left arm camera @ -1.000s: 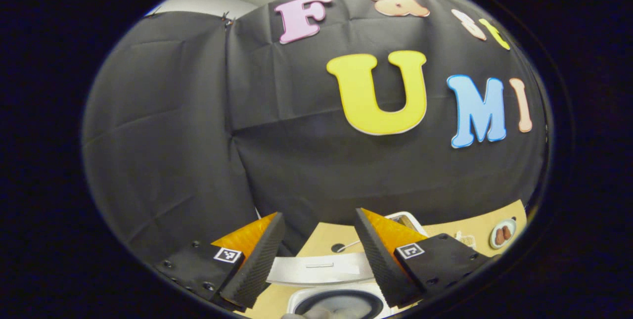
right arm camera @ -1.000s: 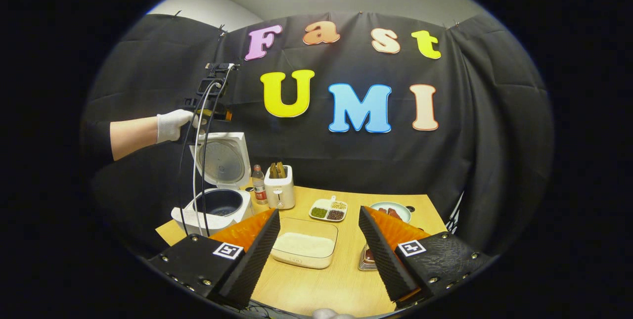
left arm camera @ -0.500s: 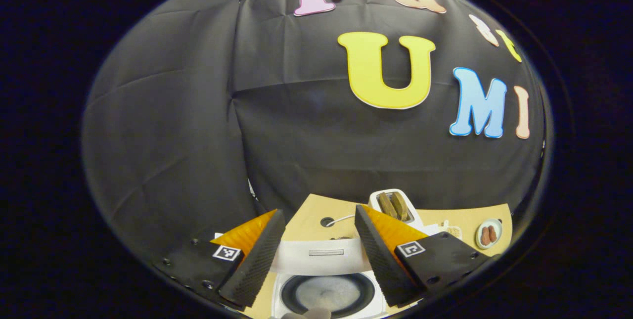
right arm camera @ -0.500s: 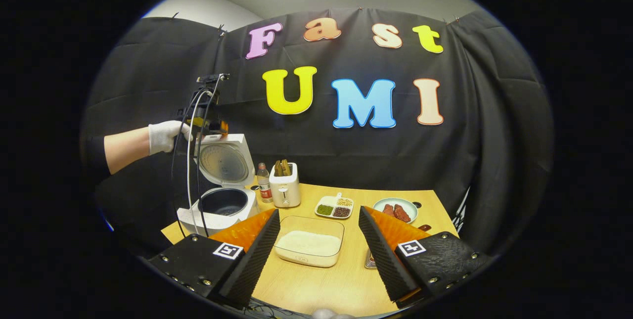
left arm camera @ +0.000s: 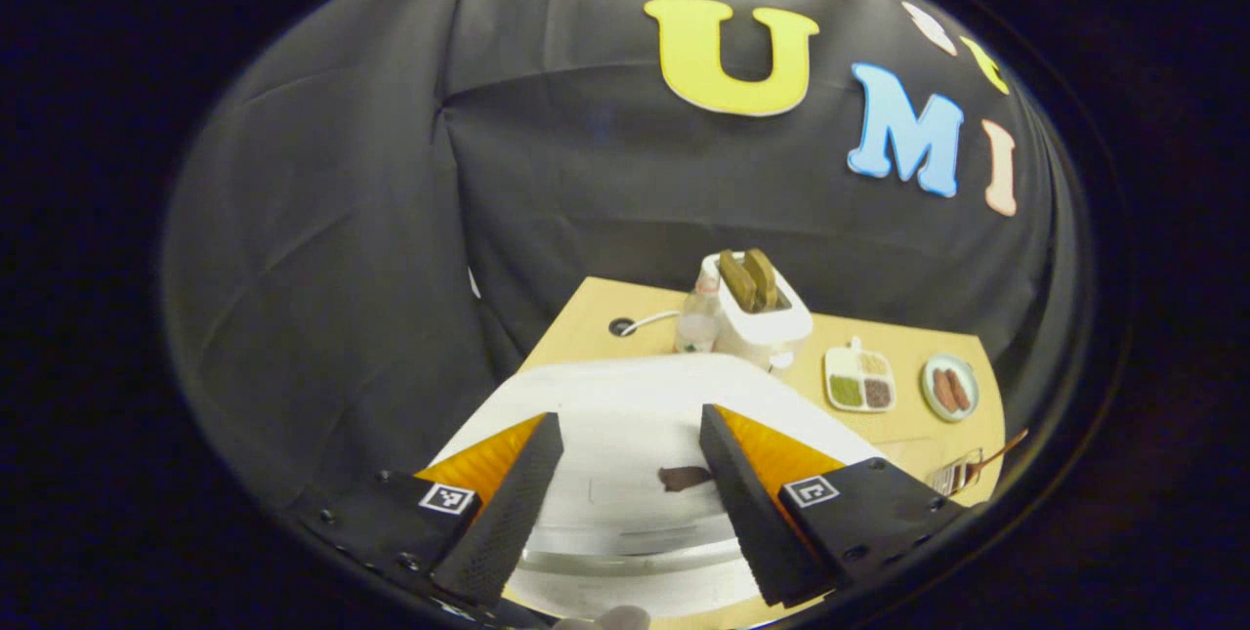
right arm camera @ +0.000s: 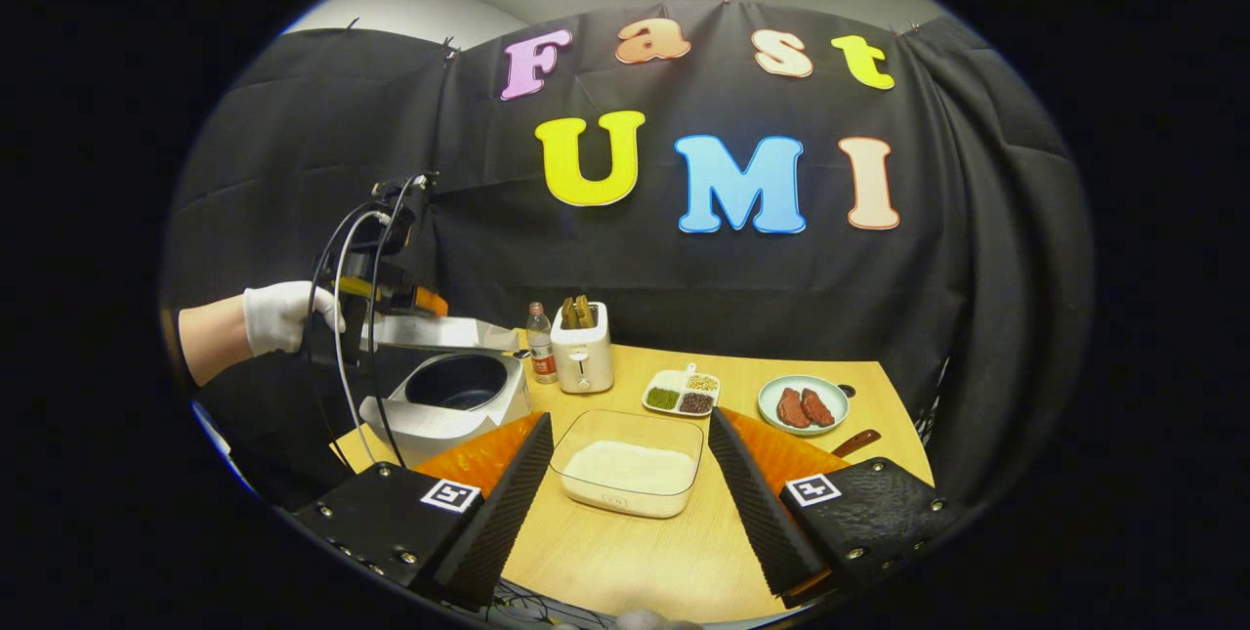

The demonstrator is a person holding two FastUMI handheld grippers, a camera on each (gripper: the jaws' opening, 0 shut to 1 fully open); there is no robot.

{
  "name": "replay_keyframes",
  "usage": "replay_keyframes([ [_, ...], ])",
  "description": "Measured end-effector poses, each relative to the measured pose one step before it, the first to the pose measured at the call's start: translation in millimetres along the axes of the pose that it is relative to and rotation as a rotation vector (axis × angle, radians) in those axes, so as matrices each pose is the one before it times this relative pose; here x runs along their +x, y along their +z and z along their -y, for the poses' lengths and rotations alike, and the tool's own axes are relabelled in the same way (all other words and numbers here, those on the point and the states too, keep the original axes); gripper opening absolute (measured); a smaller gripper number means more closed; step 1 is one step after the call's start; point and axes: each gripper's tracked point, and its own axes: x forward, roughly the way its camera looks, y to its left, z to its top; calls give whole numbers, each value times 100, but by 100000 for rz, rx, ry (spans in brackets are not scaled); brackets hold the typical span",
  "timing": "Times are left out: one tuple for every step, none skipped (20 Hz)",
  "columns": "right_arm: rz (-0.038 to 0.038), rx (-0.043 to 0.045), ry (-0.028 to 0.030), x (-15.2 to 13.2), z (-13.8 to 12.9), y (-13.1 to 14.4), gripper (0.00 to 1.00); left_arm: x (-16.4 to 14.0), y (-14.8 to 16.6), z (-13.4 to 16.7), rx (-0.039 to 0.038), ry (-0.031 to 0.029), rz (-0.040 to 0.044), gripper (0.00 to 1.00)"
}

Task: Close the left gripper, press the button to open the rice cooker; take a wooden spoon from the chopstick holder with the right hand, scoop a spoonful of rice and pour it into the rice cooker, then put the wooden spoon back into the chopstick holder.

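The white rice cooker (right arm camera: 444,410) stands at the table's left, its dark pot showing under a lid (right arm camera: 439,332) tilted down close to level. A gloved hand holds my left gripper (right arm camera: 386,293) on top of that lid. In the left gripper view the lid (left arm camera: 625,405) spreads beneath my open left gripper (left arm camera: 630,423). My right gripper (right arm camera: 630,418) hangs open above the clear rice container (right arm camera: 630,464). A wooden spoon handle (right arm camera: 859,441) sticks out behind its right finger. The wire chopstick holder (left arm camera: 952,479) sits at the table's right.
A toaster (right arm camera: 583,357) and a bottle (right arm camera: 539,357) stand at the back beside the cooker. A divided dish of beans (right arm camera: 681,393) and a plate of meat (right arm camera: 803,405) lie to the right. Cables hang from the left gripper.
The cooker lid has swung from upright down to almost level, with the left gripper following it down and forward. The right gripper has shifted only slightly.
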Motion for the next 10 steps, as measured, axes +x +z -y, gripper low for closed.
replay_keyframes([
  [-774,191,401,94,11,-234,98,13,-1805,133,-518,-308,-2545,99],
  [-703,198,606,2,-209,-350,98,211,-1477,213,-231,-63,-4103,100],
  [-691,-10,507,109,-93,-265,98,320,-1267,43,-550,-157,-2165,99],
  [-928,-139,280,35,-13,-402,98,-73,-1223,-187,518,409,-2162,96],
  [-626,-318,73,59,86,-180,98,227,-792,-87,721,197,-1339,97],
  [-675,67,187,47,171,-376,98,131,-467,95,762,263,-722,99],
  [-618,107,117,51,76,-174,98,68,-394,28,630,323,-220,96],
  [-655,125,8,-17,104,-263,98,77,11,76,688,385,335,99],
  [-445,504,-42,-14,92,-127,98,33,34,55,980,341,272,99],
  [-620,417,84,84,14,-236,98,11,-256,42,681,216,-401,96],
])
